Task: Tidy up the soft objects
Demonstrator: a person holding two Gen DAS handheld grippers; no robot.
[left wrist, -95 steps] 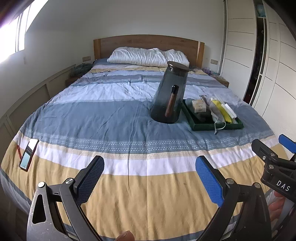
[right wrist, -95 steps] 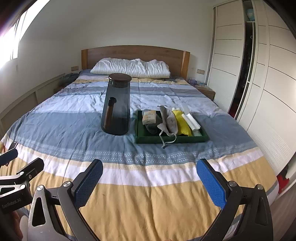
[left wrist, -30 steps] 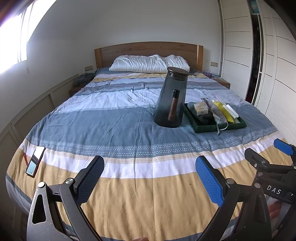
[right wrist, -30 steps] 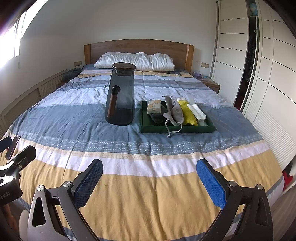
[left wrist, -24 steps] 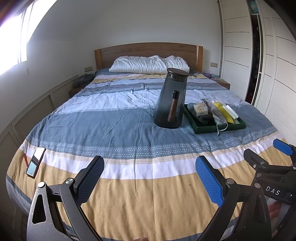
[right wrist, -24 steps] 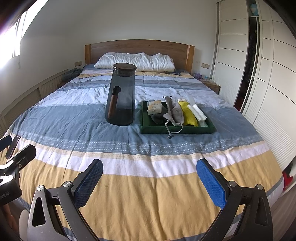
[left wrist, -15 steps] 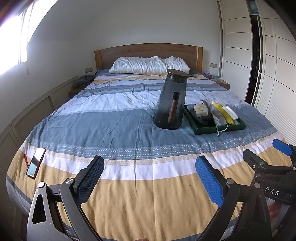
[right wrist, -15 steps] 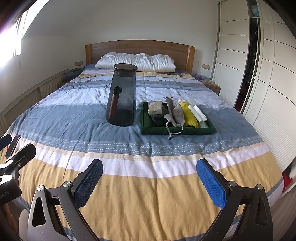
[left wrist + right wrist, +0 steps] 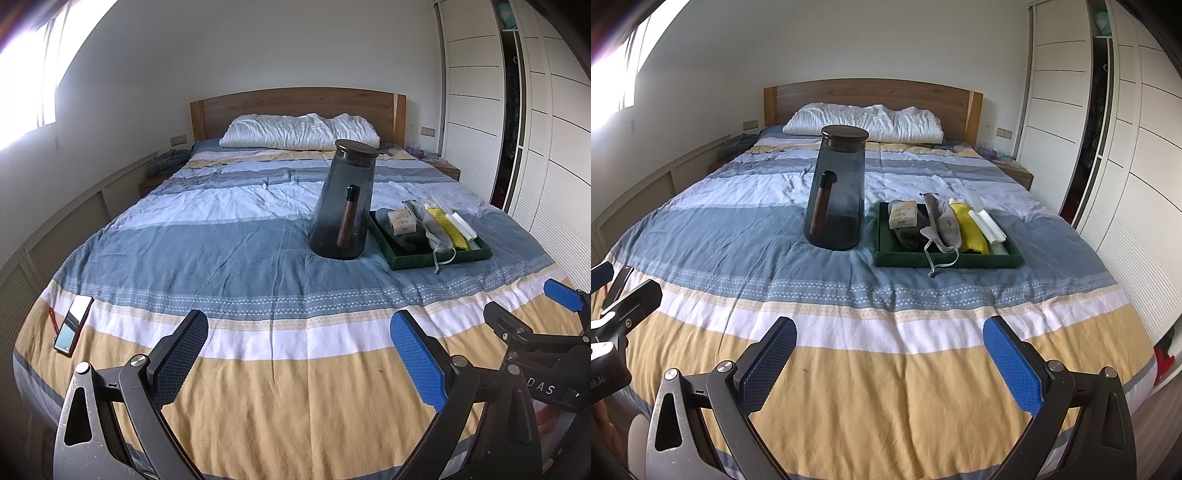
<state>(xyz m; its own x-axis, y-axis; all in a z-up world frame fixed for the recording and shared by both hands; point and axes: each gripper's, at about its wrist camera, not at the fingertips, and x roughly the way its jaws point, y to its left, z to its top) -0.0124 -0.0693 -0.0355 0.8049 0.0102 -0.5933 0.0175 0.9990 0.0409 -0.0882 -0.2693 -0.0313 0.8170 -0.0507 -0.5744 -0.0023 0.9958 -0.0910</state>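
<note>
White letters "DAS" are printed on the black body of the right gripper (image 9: 563, 310).

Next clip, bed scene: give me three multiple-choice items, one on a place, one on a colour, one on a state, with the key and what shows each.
1. Where does the green tray sit relative to the dark glass jug, seen from the foot of the bed?
A. Right of it
B. Left of it
C. On the pillows

2. What colour is the folded cloth between the grey pouch and the white roll?
A. Red
B. Yellow
C. Purple

3. How do the left gripper and right gripper stand?
A. Both open, empty
B. Both shut on cloth
C. Only the left one grips the jug

Key: 1 A, the tray lies right of the jug; 2 B, it is bright yellow; 3 A, bedspread shows between both pairs of pads.
</note>
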